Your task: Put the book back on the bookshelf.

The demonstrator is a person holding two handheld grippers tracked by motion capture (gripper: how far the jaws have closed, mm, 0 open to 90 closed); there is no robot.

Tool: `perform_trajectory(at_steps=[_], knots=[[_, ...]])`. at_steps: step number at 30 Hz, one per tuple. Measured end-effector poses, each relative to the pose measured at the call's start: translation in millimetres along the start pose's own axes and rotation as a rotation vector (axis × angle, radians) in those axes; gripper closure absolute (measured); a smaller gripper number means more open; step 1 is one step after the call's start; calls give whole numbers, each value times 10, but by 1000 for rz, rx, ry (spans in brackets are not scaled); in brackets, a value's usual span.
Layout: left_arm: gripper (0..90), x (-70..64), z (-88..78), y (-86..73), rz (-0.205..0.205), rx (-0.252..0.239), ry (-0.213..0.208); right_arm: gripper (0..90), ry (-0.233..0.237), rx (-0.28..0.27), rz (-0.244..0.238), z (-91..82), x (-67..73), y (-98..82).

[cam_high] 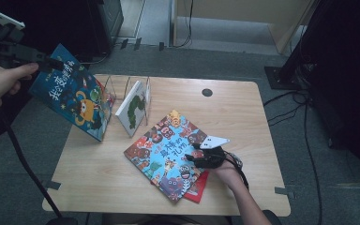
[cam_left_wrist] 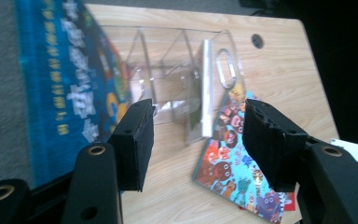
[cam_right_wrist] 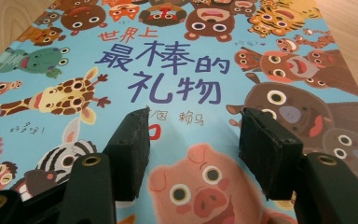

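Observation:
A dark blue picture book (cam_high: 72, 96) with an orange monster stands tilted at the left end of a clear rack (cam_high: 122, 86), its upper part hanging past the table's left edge. My left gripper (cam_high: 56, 63) hovers by the book's top corner. Its jaws are open and empty (cam_left_wrist: 198, 116), with the blue book (cam_left_wrist: 60, 79) off to their left. A white book (cam_high: 133, 108) with a green caterpillar stands in the rack. A colourful animal book (cam_high: 168, 150) lies flat on a red book (cam_high: 198, 190). My right gripper (cam_high: 192, 158) is low over its cover (cam_right_wrist: 168, 70), open (cam_right_wrist: 193, 126), gripping nothing.
The wooden table (cam_high: 243, 122) has a round cable hole (cam_high: 207, 92) at the back. Cables (cam_high: 304, 122) trail over the grey floor on the right beside a black stand base (cam_high: 283, 75). Dark furniture stands at the back left.

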State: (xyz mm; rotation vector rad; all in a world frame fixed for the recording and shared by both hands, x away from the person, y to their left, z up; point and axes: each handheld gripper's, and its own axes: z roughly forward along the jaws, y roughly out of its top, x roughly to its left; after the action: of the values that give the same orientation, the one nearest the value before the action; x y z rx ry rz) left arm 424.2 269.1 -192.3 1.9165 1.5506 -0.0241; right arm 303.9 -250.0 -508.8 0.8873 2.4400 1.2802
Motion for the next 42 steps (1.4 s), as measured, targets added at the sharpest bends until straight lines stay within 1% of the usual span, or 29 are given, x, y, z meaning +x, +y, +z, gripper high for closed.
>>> perform_trajectory(at_steps=[2, 3, 5, 6, 7, 8, 10, 12, 15, 17, 20, 22, 24, 28, 31, 34, 37, 39, 41, 42], knots=[[443, -30, 55, -42, 8, 6, -3, 436, -3, 3, -1, -3, -13, 4], [443, -40, 78, -64, 7, -5, -2, 435, -3, 4, 4, -5, -17, 4], [442, -49, 119, -107, 10, 6, -12, 435, -6, 7, 18, -15, -29, 3], [441, -59, 143, -131, 13, 9, -10, 435, -8, 5, 24, -19, -39, 3], [440, -70, 161, -156, 22, 13, -5, 435, -7, 7, 36, -25, -44, 2], [440, -84, 180, -181, 23, 15, -12, 435, -12, 7, 42, -29, -53, 3], [441, -126, 209, -231, 37, 18, -14, 438, -16, 5, 63, -35, -64, 3], [440, -174, 230, -282, 56, 20, -26, 438, -21, 3, 69, -38, -73, 1], [440, -231, 253, -350, 72, 14, -32, 438, -26, 6, 71, -45, -77, 0], [440, -254, 266, -395, 76, 6, -36, 438, -26, 5, 73, -46, -78, 0], [428, -274, 323, -473, 86, 20, -14, 437, -29, 6, 73, -48, -78, -1], [428, -278, 363, -539, 84, 21, -37, 437, -26, 4, 79, -48, -82, -2], [427, -291, 415, -615, 90, 18, -50, 436, -26, 2, 84, -49, -90, -3], [427, -295, 508, -718, 104, 26, -56, 437, -29, 6, 84, -55, -93, -4], [428, -285, 572, -784, 104, 20, -52, 437, -27, 7, 85, -57, -91, -4], [427, -278, 647, -841, 104, 27, -65, 438, -32, 7, 78, -60, -99, -7], [425, -314, 723, -913, 123, 26, -70, 440, -33, 8, 80, -65, -104, -9], [425, -331, 766, -950, 127, 25, -74, 440, -32, 5, 82, -67, -108, -13], [426, -351, 812, -995, 136, 21, -69, 439, -35, 7, 82, -73, -111, -15], [428, -360, 836, -1022, 141, 23, -75, 439, -36, 8, 83, -75, -111, -16]])
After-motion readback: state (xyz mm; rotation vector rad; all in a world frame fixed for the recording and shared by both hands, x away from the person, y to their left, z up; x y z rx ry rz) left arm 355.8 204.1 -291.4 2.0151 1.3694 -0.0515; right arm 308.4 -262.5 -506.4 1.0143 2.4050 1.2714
